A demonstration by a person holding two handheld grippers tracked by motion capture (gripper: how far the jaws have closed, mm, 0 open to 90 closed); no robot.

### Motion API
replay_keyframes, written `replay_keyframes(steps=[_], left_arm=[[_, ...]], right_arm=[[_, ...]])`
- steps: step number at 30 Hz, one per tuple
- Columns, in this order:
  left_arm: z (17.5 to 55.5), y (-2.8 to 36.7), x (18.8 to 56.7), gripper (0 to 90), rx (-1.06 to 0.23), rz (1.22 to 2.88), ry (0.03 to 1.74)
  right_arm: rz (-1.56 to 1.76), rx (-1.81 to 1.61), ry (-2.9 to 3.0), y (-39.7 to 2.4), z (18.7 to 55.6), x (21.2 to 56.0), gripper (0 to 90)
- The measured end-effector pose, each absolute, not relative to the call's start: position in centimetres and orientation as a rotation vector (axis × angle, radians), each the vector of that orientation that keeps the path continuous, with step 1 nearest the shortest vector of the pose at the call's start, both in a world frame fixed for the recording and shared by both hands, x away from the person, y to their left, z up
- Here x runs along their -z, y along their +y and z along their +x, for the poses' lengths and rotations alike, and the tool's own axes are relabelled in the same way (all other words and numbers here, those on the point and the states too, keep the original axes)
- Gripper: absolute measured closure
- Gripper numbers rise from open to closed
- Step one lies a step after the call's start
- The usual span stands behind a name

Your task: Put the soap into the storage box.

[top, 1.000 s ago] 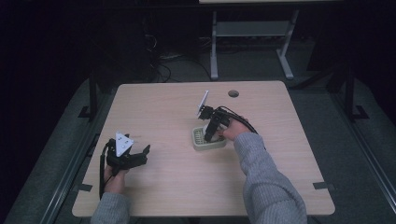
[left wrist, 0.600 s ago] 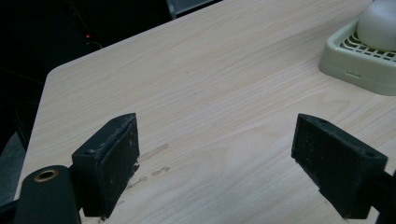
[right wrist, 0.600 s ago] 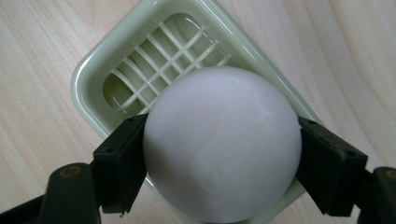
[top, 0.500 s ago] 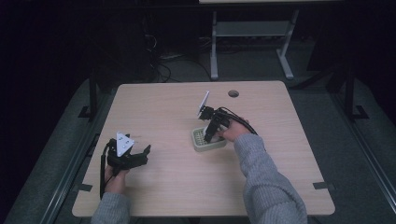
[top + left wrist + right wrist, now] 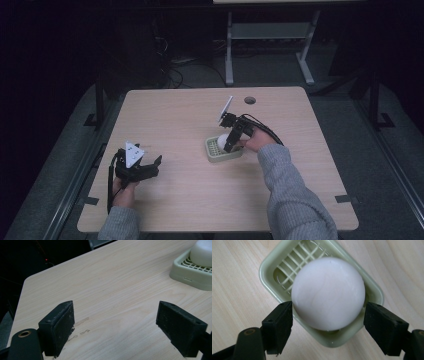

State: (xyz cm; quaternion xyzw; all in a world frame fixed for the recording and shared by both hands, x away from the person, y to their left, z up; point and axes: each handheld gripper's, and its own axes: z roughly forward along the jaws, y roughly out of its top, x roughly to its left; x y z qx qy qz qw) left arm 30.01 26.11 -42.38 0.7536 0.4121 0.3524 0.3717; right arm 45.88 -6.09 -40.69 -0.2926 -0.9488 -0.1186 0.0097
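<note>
Black rubber-faced jaws of the right gripper (image 5: 328, 325) stand spread to either side of a round white soap bar (image 5: 328, 293); the left one seems to touch the bar's edge or nearly so, the right one stands just clear of it, so nothing is clamped yet. The bar lies between them in a pale green slatted soap dish (image 5: 272, 270), tipped against the near rim and covering most of the grid, with bare slats showing beyond the fingertips. Outward from there is plain light wood table (image 5: 234, 290) on all sides of the dish. My judgement is that the risk sits in the closing — the bar is smooth, domed and possibly slick, and the pads would meet it low on its curve, so a squeeze may pop it upward or forward out of the grip instead of holding it. The dish looks light and free on the table; a jaw catching its rim could drag or tip it along with the soap. Far off, the left gripper (image 5: 136, 167) rests low over bare wood near the person's side, jaws wide apart with nothing between them — from its own camera the dish and bar lie well beyond its right fingertip, too far away to steady the dish if it slides.
</note>
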Motion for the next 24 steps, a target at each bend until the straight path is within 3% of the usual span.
replay_keyframes(steps=[24], left_arm=[[30.0,26.1,42.4,14.8,-0.906,1.932,1.055]], right_arm=[[-0.876,0.324,-2.902,-7.7,44.3,40.8,34.6]])
